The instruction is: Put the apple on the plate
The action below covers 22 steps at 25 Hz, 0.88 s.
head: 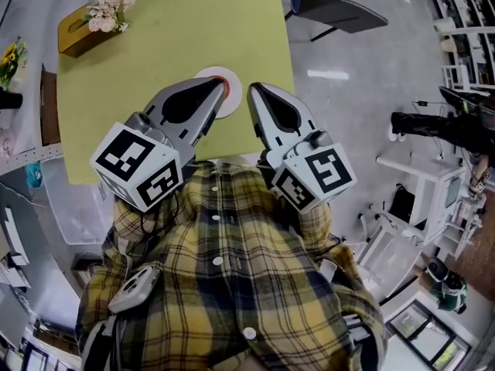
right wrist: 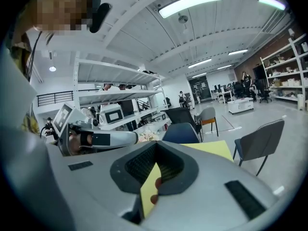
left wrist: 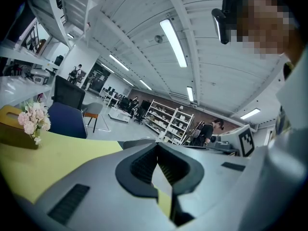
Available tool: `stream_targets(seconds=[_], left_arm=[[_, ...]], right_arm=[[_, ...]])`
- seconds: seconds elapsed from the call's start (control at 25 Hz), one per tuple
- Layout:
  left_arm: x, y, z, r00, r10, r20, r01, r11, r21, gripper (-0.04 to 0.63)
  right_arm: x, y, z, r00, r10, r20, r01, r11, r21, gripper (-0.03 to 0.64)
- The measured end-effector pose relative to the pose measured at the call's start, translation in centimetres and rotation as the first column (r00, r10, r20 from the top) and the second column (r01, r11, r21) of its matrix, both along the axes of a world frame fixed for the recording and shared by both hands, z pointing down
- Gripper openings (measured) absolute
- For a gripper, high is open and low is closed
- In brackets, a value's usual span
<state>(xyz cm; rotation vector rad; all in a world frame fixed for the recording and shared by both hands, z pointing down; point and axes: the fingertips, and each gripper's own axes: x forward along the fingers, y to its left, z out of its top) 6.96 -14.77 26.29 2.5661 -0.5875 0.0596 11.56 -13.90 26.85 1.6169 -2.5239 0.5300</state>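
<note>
Holding your left gripper point(head: 222, 86) and right gripper point(head: 253, 91) closed on nothing over the table's point(head: 155, 37) near edge, you had the plate point(head: 216, 73) under the left tip, where a red sliver point(head: 227, 93) was perhaps the apple, nearer the left than the right.

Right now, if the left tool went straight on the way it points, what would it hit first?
Likely the plate: the left tool, shut and dipping slightly, has its tip over it in the head view. Height is unclear, so it might clear the plate and touch the table beyond.
</note>
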Motion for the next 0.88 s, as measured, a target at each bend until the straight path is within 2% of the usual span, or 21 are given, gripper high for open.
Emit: stream_targets(seconds=[0.4, 0.56, 0.72, 0.88], left_arm=[[-1.6, -1.2, 0.1, 1.000, -0.022, 0.014, 0.022, 1.000, 0.000, 0.008], [-1.4, -2.1, -0.1, 0.998, 0.003, 0.063, -0.006, 0.999, 0.045, 0.008], [-1.1, -2.7, -0.2, 0.999, 0.028, 0.043, -0.029, 0.999, 0.035, 0.008], [-3.5, -4.5, 0.1, 0.998, 0.039, 0.047, -0.041, 0.998, 0.038, 0.008]], right_arm=[[-1.2, -0.8, 0.4, 1.000, -0.020, 0.003, 0.020, 1.000, -0.016, -0.005], [-0.6, -0.8, 0.5, 1.000, -0.030, 0.009, 0.030, 0.999, -0.018, -0.005], [0.5, -0.7, 0.8, 1.000, -0.020, 0.005, 0.020, 0.999, -0.026, -0.005], [0.0, -1.4, 1.1, 1.000, 0.003, -0.007, -0.003, 1.000, -0.023, -0.005]])
